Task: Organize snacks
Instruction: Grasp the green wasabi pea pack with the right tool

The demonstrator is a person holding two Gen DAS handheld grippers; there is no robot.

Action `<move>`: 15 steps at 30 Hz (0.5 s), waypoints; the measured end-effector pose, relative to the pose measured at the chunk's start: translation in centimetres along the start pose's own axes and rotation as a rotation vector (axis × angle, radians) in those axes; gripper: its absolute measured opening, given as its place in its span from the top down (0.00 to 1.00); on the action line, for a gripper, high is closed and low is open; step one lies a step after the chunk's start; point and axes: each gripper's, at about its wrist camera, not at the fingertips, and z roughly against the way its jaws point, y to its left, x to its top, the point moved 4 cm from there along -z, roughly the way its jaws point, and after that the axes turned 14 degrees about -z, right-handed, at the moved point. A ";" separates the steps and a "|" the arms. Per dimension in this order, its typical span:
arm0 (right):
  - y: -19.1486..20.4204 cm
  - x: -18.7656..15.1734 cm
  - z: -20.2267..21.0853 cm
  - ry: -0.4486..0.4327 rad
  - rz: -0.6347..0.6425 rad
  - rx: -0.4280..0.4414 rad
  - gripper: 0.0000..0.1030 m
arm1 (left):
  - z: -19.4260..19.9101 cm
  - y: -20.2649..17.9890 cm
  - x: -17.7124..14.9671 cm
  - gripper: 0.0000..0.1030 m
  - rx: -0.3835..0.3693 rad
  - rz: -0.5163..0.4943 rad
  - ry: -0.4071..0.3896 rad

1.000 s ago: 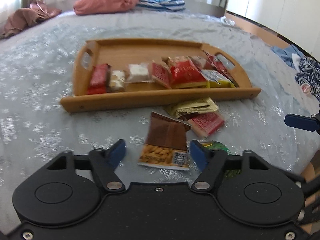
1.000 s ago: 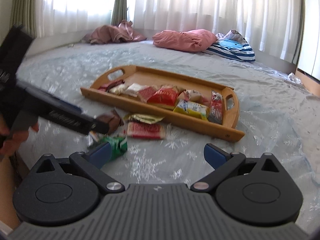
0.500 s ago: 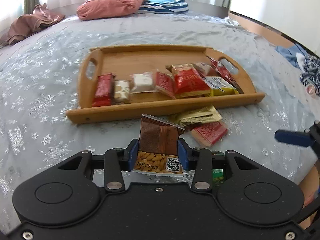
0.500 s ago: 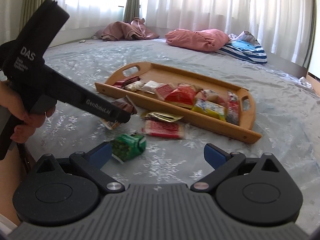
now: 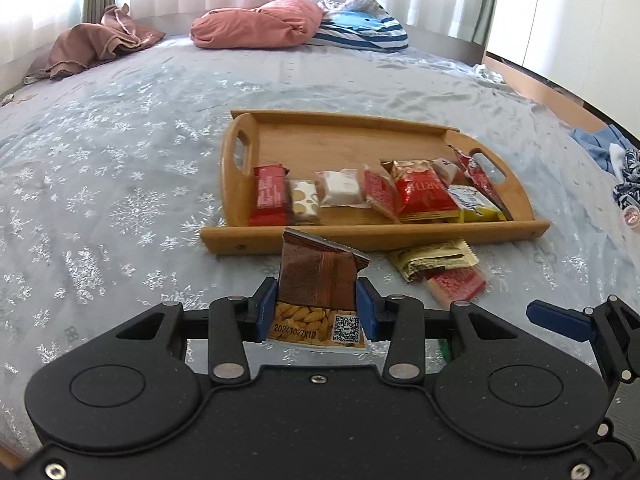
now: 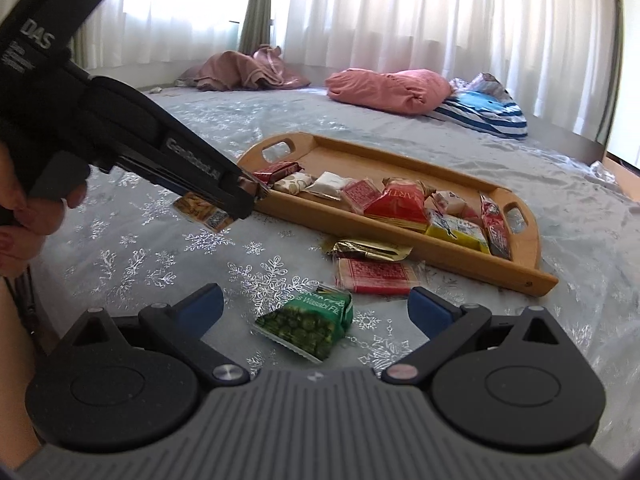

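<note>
**Left hand-held gripper clamps the peanut packet; right one gapes over the wasabi peas**

Left hand-held gripper [image 5: 316, 306] has its blue pads pressed against both sides of a brown peanut packet [image 5: 318, 280], which stands up between them with its crimped top tilted toward the wooden tray [image 5: 372, 236]. From the right wrist view the same packet [image 6: 204, 210] hangs clear of the bedspread [image 6: 248, 256], just short of the tray's near left corner.

Right hand-held gripper [image 6: 316, 308] is spread wide and holds nothing. A green wasabi pea bag [image 6: 308, 326] lies flat on the bedspread between its fingers, touching neither.

The tray sits on the bed with a row of snacks along its near wall: a red bar [image 5: 270, 196] at the left, a nougat piece [image 5: 306, 202], a white wrapped cake [image 5: 340, 188], a small red packet [image 5: 378, 194], a large red bag [image 5: 424, 192], a yellow packet [image 5: 476, 204] and a slim red stick pack [image 5: 480, 178] at the right end. The far half of the tray floor is bare wood.

Outside the tray, just beside its near wall, a gold packet [image 5: 434, 262] overlaps a flat red packet [image 5: 458, 284].

At the head of the bed lie a pink pillow [image 5: 256, 22], a blue striped cushion [image 5: 360, 30] and a brown bundle of cloth [image 5: 100, 42].
</note>
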 end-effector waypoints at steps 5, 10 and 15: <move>-0.1 -0.2 -0.4 0.013 -0.051 0.005 0.05 | -0.3 0.4 -0.6 0.61 0.005 0.016 0.012; 0.0 -0.5 -0.8 0.035 -0.082 0.015 0.10 | -0.4 0.6 -1.2 0.61 0.004 0.029 0.025; -0.3 -0.8 -1.5 0.059 -0.134 -0.023 0.19 | -0.4 1.0 -1.8 0.61 0.003 0.045 0.033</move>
